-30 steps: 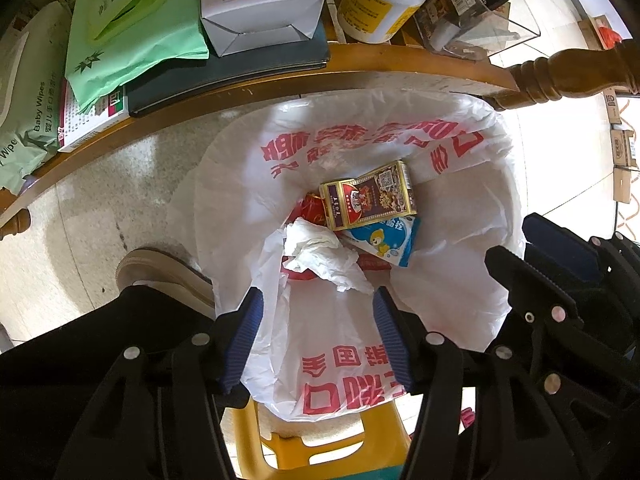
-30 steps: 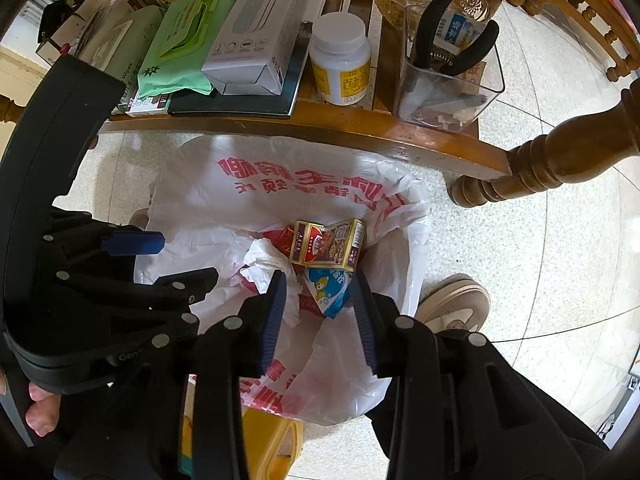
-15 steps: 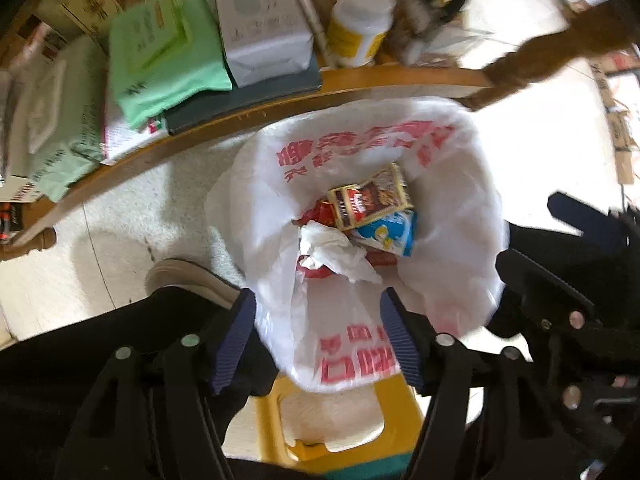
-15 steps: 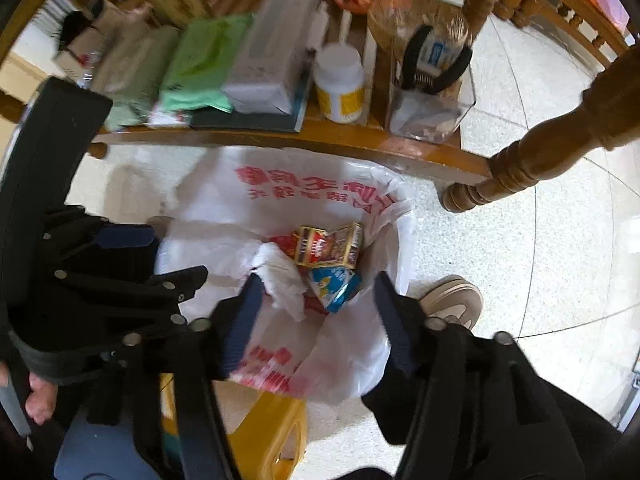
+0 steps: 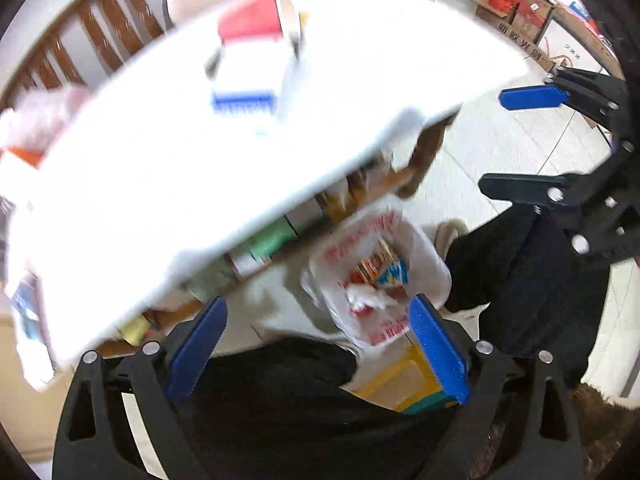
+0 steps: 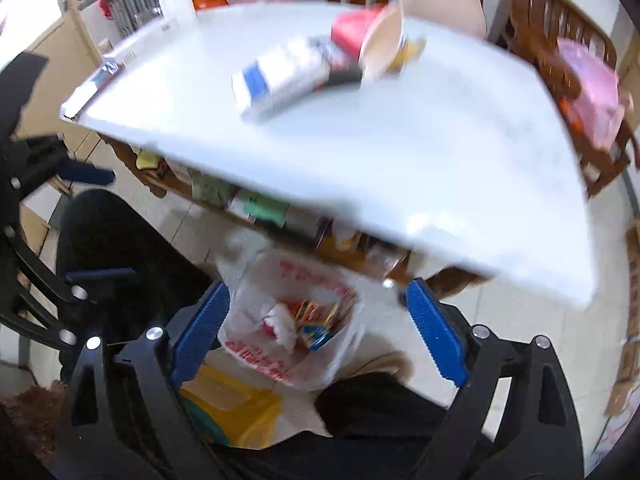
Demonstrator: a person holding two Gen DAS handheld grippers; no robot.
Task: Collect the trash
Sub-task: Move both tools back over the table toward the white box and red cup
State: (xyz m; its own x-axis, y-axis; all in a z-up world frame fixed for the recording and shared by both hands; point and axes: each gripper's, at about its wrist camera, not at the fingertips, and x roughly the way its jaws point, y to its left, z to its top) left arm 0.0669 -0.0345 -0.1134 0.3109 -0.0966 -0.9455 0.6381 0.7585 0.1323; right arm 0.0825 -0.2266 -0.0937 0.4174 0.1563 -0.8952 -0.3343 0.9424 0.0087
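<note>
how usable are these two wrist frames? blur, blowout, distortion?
Left wrist: heavy motion blur, white tabletop blown out, carton on it smeared; bin bag soft but readable. Right wrist: milder blur, tabletop keeps some tone, carton and cup recognisable, labels unreadable. Both: strong fisheye curvature, dark vignette at the corners.
</note>
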